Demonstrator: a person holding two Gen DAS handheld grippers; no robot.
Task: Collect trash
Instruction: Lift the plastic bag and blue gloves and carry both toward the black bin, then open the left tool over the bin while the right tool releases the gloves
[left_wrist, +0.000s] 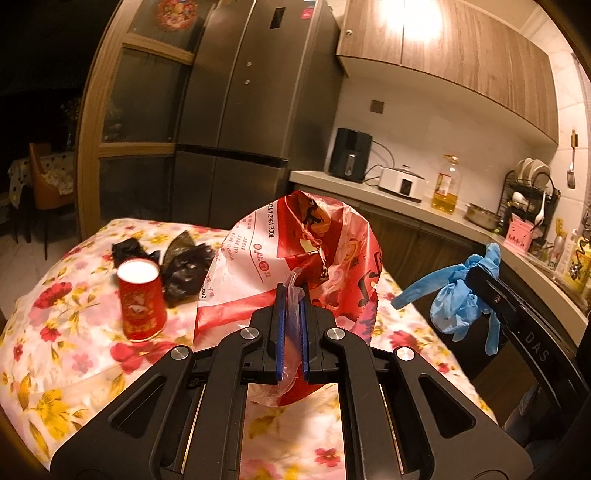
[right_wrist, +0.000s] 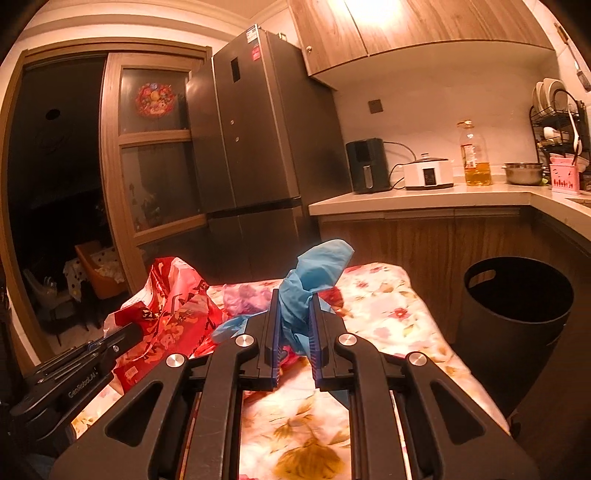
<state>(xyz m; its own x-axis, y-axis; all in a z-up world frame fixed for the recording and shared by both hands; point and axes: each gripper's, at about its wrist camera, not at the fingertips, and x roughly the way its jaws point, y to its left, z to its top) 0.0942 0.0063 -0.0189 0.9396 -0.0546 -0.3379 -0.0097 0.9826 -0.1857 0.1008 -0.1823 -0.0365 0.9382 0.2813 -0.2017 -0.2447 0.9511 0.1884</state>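
Left claw clamped on red bag, right claw on blue gloves; bin right-view only.

Left tongs pinch a fold of the red-and-white plastic bag, blue pads nearly together, bag held up over the floral worktop. Left of the bag: red paper cup, upright on the worktop. Behind the cup, touching it or just beside it: crumpled black plastic scraps. Right of the bag: right tongs, clamped on bunched blue gloves, glove fingers dangling, clear of the worktop.
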